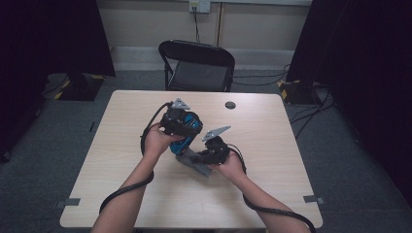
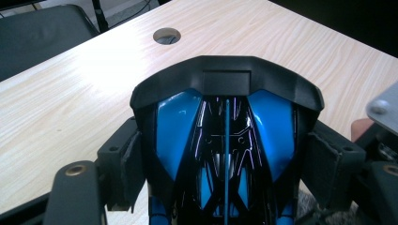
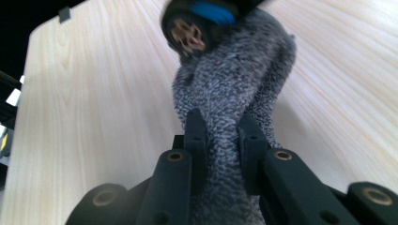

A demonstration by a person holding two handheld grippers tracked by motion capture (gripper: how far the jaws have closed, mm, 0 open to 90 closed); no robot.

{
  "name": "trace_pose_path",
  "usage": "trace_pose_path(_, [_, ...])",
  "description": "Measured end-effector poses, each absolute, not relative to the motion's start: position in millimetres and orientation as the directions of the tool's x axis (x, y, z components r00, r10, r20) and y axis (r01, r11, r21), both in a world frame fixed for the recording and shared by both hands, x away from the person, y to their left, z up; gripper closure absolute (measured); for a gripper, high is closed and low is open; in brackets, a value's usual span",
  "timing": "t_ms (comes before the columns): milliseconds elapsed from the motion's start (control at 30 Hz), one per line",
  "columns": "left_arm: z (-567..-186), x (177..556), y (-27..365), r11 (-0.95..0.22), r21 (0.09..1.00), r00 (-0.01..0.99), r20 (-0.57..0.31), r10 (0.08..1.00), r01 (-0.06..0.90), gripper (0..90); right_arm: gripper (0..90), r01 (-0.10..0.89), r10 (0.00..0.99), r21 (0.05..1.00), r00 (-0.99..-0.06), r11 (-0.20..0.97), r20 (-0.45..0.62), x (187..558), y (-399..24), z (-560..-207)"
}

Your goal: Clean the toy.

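Observation:
My left gripper point(image 1: 180, 124) is shut on a blue and black tool-like object point(image 1: 190, 130) and holds it just above the table's middle. In the left gripper view the pads point(image 2: 126, 161) press on both sides of its glossy blue and black body point(image 2: 225, 93). A grey fuzzy cloth point(image 1: 195, 163) hangs below and to the right of it. My right gripper point(image 1: 208, 154) is shut on this cloth. In the right gripper view the cloth point(image 3: 234, 79) runs from between the jaws up to the object's round, brass-coloured end point(image 3: 187, 35).
The light wooden table point(image 1: 272, 184) has a round cable hole point(image 1: 230, 105) near its far edge. A black folding chair point(image 1: 199, 68) stands behind it. Dark curtains hang at both sides, and cables lie on the floor at the right.

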State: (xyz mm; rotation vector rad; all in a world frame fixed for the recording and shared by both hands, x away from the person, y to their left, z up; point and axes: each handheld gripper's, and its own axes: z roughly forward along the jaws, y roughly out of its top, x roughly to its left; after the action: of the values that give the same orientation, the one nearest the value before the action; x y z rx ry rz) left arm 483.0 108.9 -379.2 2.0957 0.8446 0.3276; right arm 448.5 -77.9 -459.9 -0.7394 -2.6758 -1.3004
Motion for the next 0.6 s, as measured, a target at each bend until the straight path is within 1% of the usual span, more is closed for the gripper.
trace_pose_path(167, [-379.6, 482.0, 113.1, -0.417, 0.784, 0.733, -0.069, 0.677, 0.459, 25.4, 78.4, 0.459, 0.427, 0.71, -0.871, 0.533, 0.243, 453.4, -92.4, -455.5])
trace_pose_path(300, [-379.5, 480.2, 115.6, -0.422, 0.783, 0.737, -0.067, 0.673, 0.457, 25.4, 78.4, 0.484, 0.48, 0.709, -0.846, 0.512, 0.23, 463.8, -108.5, -449.2])
trace_pose_path(333, [-379.5, 480.2, 115.6, -0.422, 0.783, 0.737, -0.067, 0.673, 0.457, 25.3, 78.4, 0.484, 0.48, 0.709, -0.846, 0.512, 0.23, 463.8, -108.5, -449.2])
trace_pose_path(400, [-379.3, 479.5, 116.3, -0.424, 0.783, 0.738, -0.065, 0.671, 0.454, 25.4, 78.4, 0.511, 0.535, 0.715, -0.814, 0.477, 0.224, 473.7, -123.8, -442.1])
trace_pose_path(500, [-380.4, 478.8, 116.2, -0.42, 0.785, 0.739, -0.069, 0.671, 0.455, 25.4, 78.4, 0.531, 0.576, 0.719, -0.787, 0.449, 0.222, 480.4, -132.9, -435.9])
trace_pose_path(567, [-380.8, 478.6, 115.8, -0.426, 0.781, 0.741, -0.069, 0.668, 0.457, 25.3, 78.4, 0.536, 0.585, 0.724, -0.779, 0.435, 0.225, 483.3, -136.3, -433.4])
trace_pose_path(600, [-381.6, 478.3, 114.8, -0.426, 0.781, 0.741, -0.068, 0.668, 0.456, 25.4, 78.4, 0.543, 0.608, 0.73, -0.762, 0.415, 0.222, 488.5, -141.8, -427.0])
